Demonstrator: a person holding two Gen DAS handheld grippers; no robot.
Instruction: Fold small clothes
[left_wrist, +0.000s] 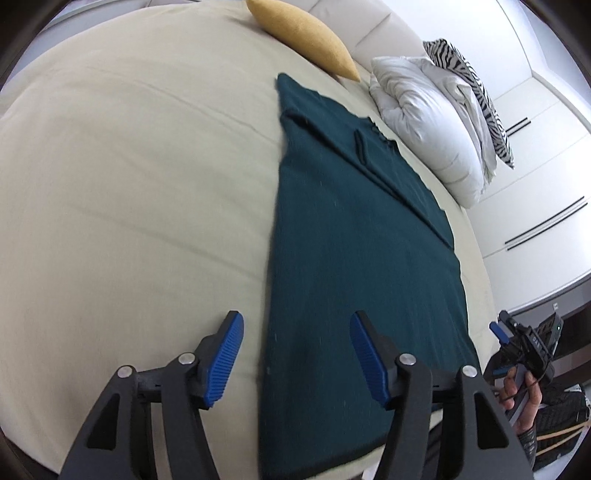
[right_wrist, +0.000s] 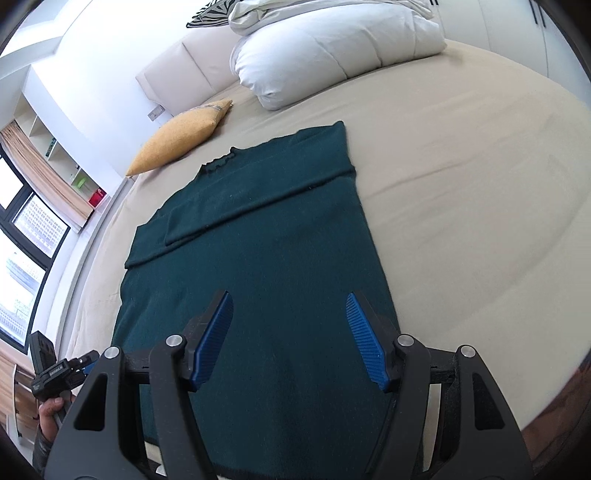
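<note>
A dark teal sweater (left_wrist: 354, 240) lies flat on the beige bed (left_wrist: 129, 184), its sleeves folded across the chest into a long rectangle. My left gripper (left_wrist: 295, 325) hangs open above its near hem, at the garment's left edge, with nothing between the blue pads. From the right wrist view the same sweater (right_wrist: 258, 240) stretches away towards the pillows. My right gripper (right_wrist: 288, 306) stands open over the lower body of the sweater, holding nothing. The right gripper (left_wrist: 517, 339) also shows at the left wrist view's right edge, gripped by a hand.
A yellow cushion (left_wrist: 306, 37) lies just beyond the sweater's collar. A white duvet (left_wrist: 424, 122) and a zebra-print pillow (left_wrist: 469, 85) are piled at the head of the bed. White wardrobe doors (left_wrist: 535, 184) stand to the right; a window (right_wrist: 22, 258) to the left.
</note>
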